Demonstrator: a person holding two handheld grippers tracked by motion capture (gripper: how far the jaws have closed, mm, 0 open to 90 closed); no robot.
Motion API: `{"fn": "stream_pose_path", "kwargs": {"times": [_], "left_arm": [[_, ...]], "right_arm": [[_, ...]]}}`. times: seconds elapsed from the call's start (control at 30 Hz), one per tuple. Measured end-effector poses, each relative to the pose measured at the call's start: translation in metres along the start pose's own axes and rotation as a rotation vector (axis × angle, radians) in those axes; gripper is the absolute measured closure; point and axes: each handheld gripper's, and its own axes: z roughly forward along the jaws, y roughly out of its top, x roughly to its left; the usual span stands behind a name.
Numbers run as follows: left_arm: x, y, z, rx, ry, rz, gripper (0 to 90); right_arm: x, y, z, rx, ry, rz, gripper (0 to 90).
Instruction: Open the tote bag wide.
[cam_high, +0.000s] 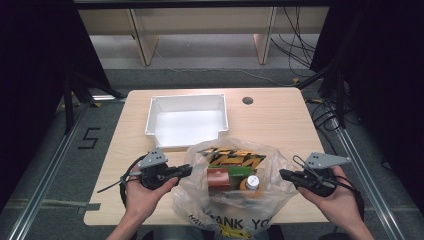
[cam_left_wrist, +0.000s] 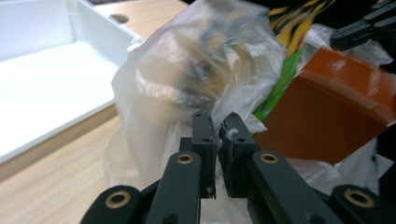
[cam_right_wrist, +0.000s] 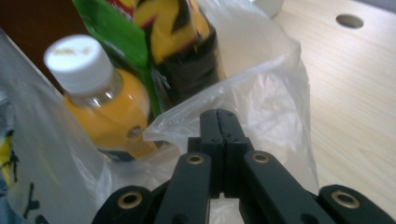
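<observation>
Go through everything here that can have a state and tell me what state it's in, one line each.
plastic bag: mouth pulled open, items inside
left gripper: shut on the bag's left edge
right gripper: shut on the bag's right edge
bottle: capped, inside the bag
white bin: empty, upright
</observation>
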Motion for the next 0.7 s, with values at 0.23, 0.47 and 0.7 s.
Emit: {"fn": "stream_pose_path", "kwargs": {"times": [0.23,0.47,0.7], "left_arm": [[0.013,-0.02,0.007,-0.026,0.01,-0.11,86.9],[0.015,-0.032,0.006,-0.089,0.029,-0.171,87.7],[0.021,-0.044,0.014,-0.071,0.043,-0.225,88.3]], "right_arm": [[-0.002,-0.007,0.013,0.055,0.001,0.007,90.0],[-0.002,-0.004,0.011,0.041,0.017,-0.058,90.0],[0.003,-0.008,0.018,0.053,0.016,0.01,90.0]]}}
